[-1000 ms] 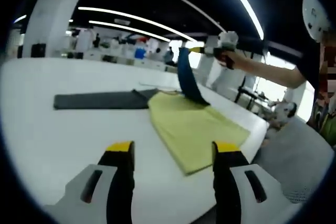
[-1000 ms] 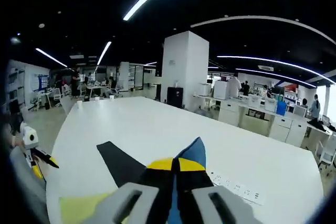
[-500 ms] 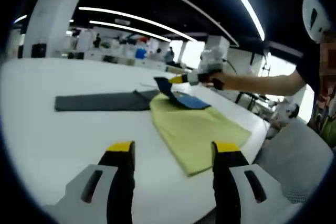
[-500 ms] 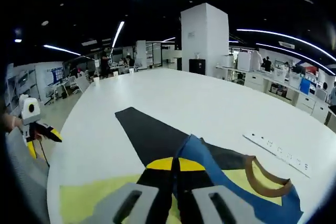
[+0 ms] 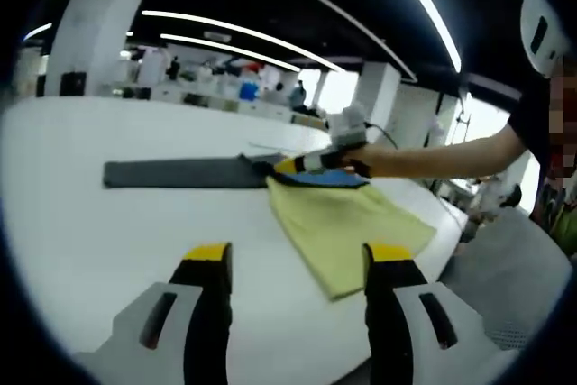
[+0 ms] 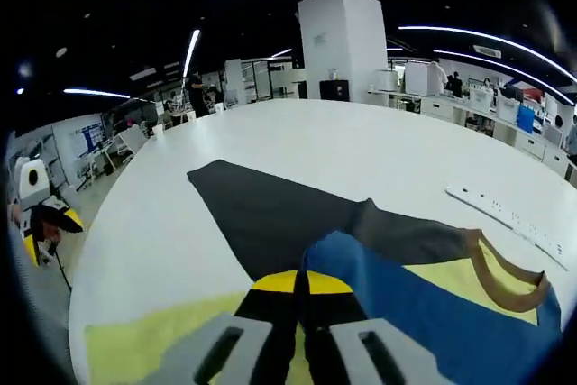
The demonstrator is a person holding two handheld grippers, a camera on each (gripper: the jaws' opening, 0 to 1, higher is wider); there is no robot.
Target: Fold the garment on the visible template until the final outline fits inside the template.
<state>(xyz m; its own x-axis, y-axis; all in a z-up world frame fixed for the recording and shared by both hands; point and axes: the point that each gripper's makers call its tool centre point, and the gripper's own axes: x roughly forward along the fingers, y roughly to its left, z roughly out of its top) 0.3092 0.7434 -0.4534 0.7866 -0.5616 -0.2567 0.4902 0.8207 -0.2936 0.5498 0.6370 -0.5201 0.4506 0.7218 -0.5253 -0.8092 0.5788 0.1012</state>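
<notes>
Left gripper view: the left gripper (image 5: 293, 263) hovers with jaws apart over the smooth white worktop (image 5: 81, 223), where the soft yellow garment (image 5: 347, 227) lies flat beside a dark grey template (image 5: 176, 172).

Right gripper view: the right gripper (image 6: 302, 284) has its jaws pinched on the garment's blue fold (image 6: 406, 308), brown collar curved.

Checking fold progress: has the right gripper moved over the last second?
Yes. In the left gripper view the right gripper came down from high above the white table, laying the blue flap onto the yellow garment.

The left gripper (image 5: 293, 263) has black jaws with yellow tips on grey-white bodies; the person wears a black short sleeve (image 5: 534, 105).
</notes>
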